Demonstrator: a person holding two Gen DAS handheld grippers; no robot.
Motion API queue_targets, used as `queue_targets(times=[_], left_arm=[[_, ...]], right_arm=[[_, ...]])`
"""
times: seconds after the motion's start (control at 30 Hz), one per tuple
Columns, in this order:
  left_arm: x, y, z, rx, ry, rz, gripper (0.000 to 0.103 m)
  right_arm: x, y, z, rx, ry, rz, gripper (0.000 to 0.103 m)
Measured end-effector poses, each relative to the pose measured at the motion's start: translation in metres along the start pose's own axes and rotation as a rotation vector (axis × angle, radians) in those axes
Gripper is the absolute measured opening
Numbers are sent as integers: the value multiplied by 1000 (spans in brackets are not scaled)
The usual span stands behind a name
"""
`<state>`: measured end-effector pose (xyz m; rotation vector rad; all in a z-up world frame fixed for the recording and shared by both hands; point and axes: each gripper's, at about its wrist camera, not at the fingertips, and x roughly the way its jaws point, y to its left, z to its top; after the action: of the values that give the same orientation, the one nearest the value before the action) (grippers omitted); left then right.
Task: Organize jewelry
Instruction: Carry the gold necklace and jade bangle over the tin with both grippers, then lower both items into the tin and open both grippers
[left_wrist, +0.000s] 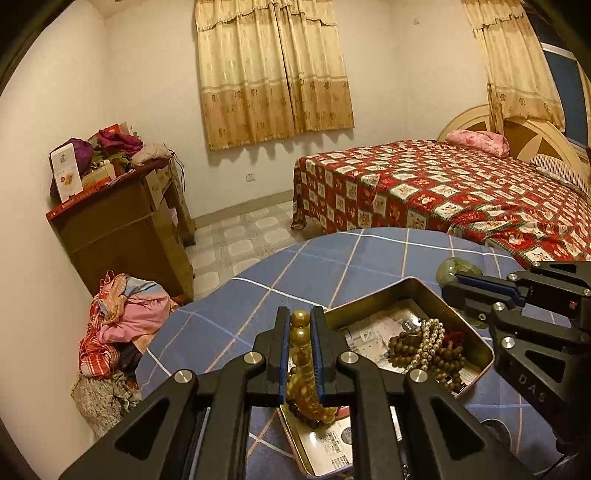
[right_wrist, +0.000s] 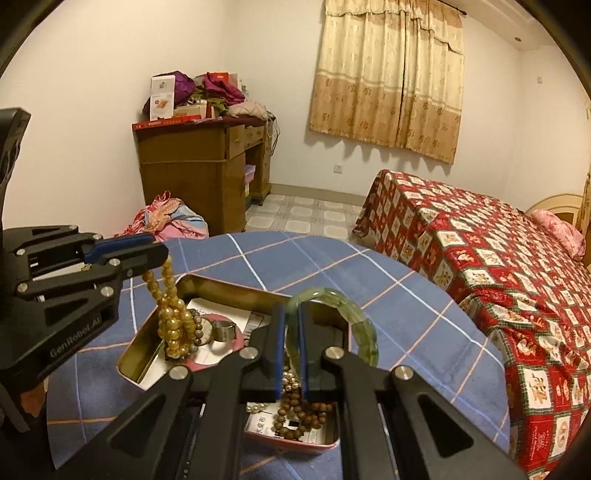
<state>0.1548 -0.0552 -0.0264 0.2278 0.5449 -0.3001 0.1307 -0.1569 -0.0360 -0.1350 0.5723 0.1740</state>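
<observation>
While both our grippers are loaded, the relation that matters is how each piece hangs over its tin. Our left gripper (right_wrist: 157, 254) has its jaws pinched nearly shut on the amber bead strand (right_wrist: 173, 321), which it grips at the top of the loop; the strand's long axis runs straight down from the fingertips, and its lower coils sit just inside the left tin (right_wrist: 147, 332), touching or nearly touching the ring and small beads lying on the paper liner there. In the left wrist view the same strand (left_wrist: 301, 354) runs between the blue pads and drops away below. Our right gripper (right_wrist: 291, 325) is closed to a narrow gap on the green jade bangle (right_wrist: 354, 314), holding it by its near rim so that the hoop arches upward and off to the right, its plane close to upright; we judge it to be lifted clear of the right tin (left_wrist: 436, 295), which already holds the brown wooden beads (left_wrist: 406, 345) and a pearl strand (left_wrist: 430, 343). That tin lies directly beneath and slightly behind the right fingers, so the bangle would need to tip flat and descend to go in. The two tins stand side by side on the blue checked cloth (right_wrist: 388, 295), each under its own hand, so neither arm has to cross. We think the left strand is closer to being set down, since it only needs lowering and release.
</observation>
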Motion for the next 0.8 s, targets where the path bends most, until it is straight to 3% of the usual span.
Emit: queue_targets(times=[0.63,0.73,0.77,0.8], left_arm=[[30,5,-28,29,89,42,10],[32,5,-29,41,97,54,11],[32,4,-30,50,102,61,14],[33,4,-31,54,105,71,27]], right_arm=[[26,9,-14,-27,71,33,9],[28,10,-16,-34,77,29,16],[27,12,-17,-45,73,14,20],[27,13,-17,-55,71,7,27]])
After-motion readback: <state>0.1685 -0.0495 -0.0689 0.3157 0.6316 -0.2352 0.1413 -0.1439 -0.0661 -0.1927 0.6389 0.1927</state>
